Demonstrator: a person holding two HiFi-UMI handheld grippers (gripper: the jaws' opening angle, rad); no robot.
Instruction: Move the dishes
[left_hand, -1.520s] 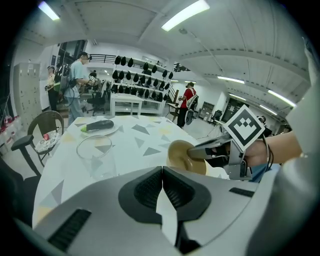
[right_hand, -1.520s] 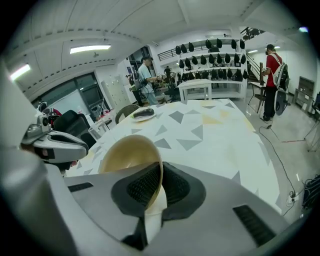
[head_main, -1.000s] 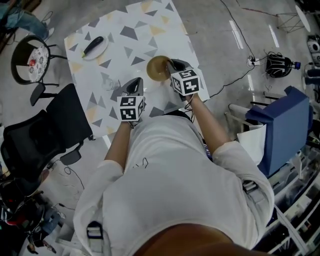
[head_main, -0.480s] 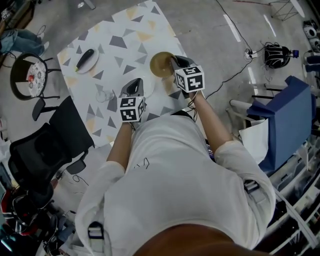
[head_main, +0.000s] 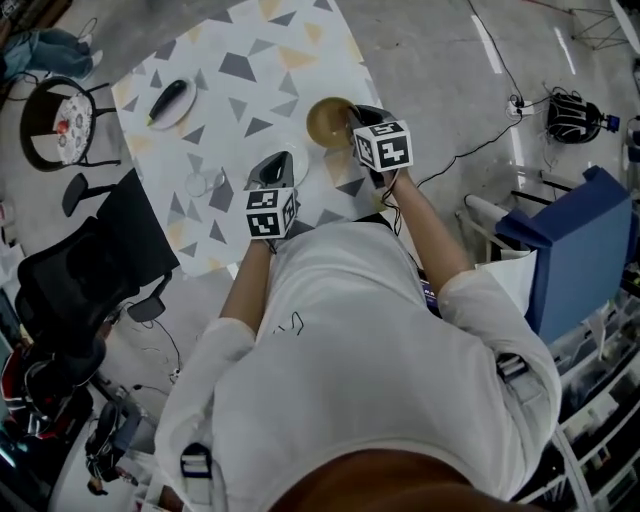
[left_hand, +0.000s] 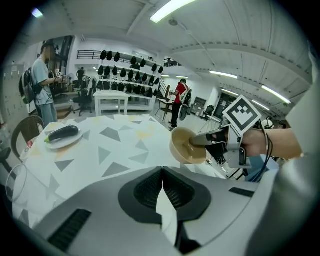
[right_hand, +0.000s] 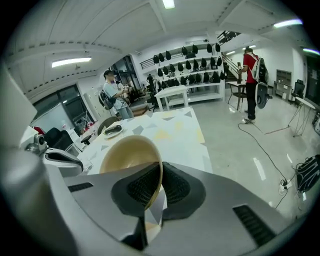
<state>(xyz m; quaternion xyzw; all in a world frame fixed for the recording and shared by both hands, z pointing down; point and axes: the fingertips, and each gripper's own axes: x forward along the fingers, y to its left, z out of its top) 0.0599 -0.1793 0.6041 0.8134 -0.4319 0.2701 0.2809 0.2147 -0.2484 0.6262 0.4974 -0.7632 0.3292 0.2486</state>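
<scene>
Bowl (head_main: 326, 122), tan and tilted, hangs above the edge of the desk (head_main: 250, 95), its rim clamped between the jaws of the right hand-held gripper (head_main: 352, 118). The left hand-held gripper (head_main: 279, 162) has its jaws pressed together over a white plate (head_main: 299, 160) on the desk. Whether it pinches that plate is unclear.

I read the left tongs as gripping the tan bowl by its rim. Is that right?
Not quite: the right tongs are gripping the tan bowl by its rim. The right gripper view shows the rim pinched between them.
</scene>
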